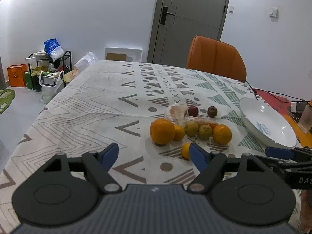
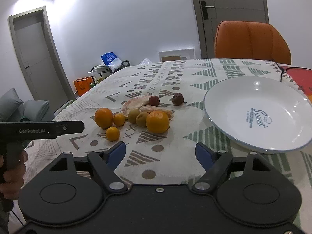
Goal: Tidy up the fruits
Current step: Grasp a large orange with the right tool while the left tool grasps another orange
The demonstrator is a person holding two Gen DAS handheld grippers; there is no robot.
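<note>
Both spread, empty: left gripper (image 1: pixel 154 155), right gripper (image 2: pixel 160 153). Nearest: small tangerine (image 1: pixel 185 150), just beyond left gripper; plate (image 2: pixel 234 136) toward bench's right edge.

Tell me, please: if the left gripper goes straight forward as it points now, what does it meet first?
Probably nothing soon. The left gripper is open over bare tablecloth; the small orange sits just outside its right finger, so it would likely pass beside it. Depth is uncertain.

Left gripper (image 1: pixel 154 155) and right gripper (image 2: pixel 160 153) both hover level, jaws spread wide, holding nothing.
</note>
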